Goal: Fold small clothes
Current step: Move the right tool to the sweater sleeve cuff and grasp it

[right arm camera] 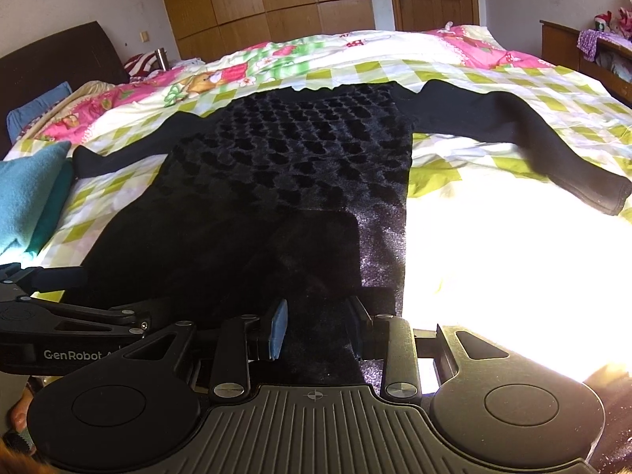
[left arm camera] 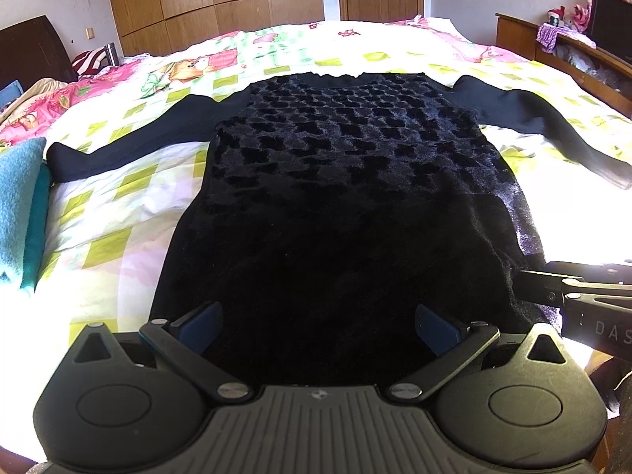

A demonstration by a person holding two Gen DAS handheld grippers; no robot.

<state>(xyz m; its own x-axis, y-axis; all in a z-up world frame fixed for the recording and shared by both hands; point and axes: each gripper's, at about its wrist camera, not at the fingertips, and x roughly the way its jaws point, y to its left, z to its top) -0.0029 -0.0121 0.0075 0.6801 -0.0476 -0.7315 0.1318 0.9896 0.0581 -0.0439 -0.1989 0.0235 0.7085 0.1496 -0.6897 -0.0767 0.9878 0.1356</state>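
A black long-sleeved top [left arm camera: 339, 150] [right arm camera: 292, 166] with a plush patterned front lies flat on the bed, neck away from me, and both sleeves are spread out to the sides. My left gripper [left arm camera: 318, 328] stands wide open over the near hem, its blue pads [left arm camera: 201, 326] far apart above the dark fabric. My right gripper [right arm camera: 318, 330] is at the hem's right part. It is open by a narrower gap, with hem fabric lying between its fingers [right arm camera: 279, 330]. Each gripper shows at the edge of the other's view [left arm camera: 553, 292] [right arm camera: 110, 296].
The bed carries a checked green, white and pink quilt [left arm camera: 118, 213] [right arm camera: 493, 158], with bright sun glare on the near right. A teal folded blanket [left arm camera: 19, 205] lies at the left edge. A dark headboard [right arm camera: 59, 55], wooden wardrobe [left arm camera: 213, 4] and cluttered shelf [left arm camera: 572, 47] surround the bed.
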